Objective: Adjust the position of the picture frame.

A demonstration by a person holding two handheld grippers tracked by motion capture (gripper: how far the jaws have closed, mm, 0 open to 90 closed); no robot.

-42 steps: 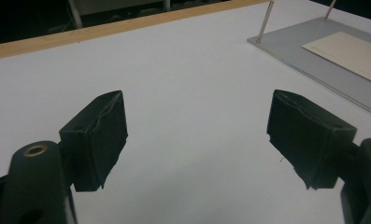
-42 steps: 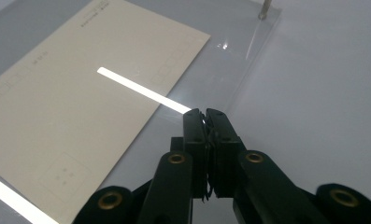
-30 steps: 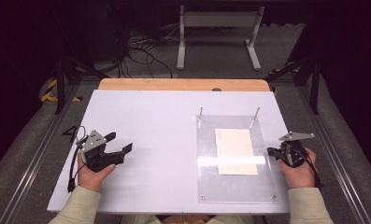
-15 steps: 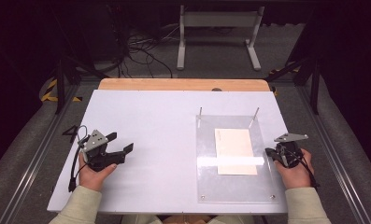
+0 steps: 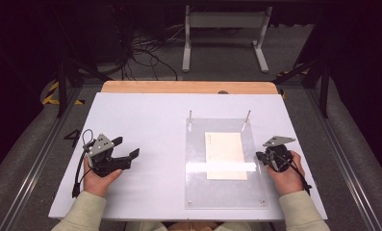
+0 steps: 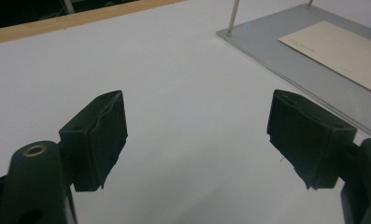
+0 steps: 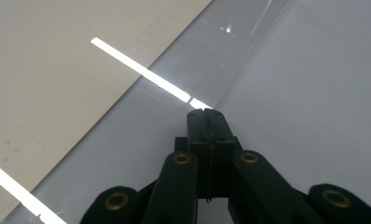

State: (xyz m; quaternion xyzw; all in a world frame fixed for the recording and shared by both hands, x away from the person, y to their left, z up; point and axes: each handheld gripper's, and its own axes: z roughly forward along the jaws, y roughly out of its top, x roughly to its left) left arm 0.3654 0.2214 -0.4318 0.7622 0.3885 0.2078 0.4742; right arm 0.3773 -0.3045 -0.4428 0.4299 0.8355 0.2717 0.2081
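Note:
A clear acrylic plate [image 5: 198, 183] lies on the right half of the white table [image 5: 150, 125], with two thin metal pins at its far corners. Under or on it rests a cream card [image 5: 225, 155], seen also as the card [image 6: 342, 46] and the card [image 7: 47, 79]. My right gripper [image 5: 261, 157] hovers at the plate's right edge, pointed left and down, its jaws pressed together with nothing between them [image 7: 205, 112]. My left gripper [image 5: 126, 147] rests at the table's left, jaws wide apart and empty [image 6: 197, 135], facing the plate [image 6: 286, 60].
A wooden strip [image 5: 188, 87] runs along the table's far edge. Beyond it stand a white metal frame [image 5: 224, 29] and loose cables [image 5: 145, 53] on the dark floor. Rails run down both sides of the table.
My right gripper has moved left, from off the plate's right side to its right edge. The left gripper has stayed put.

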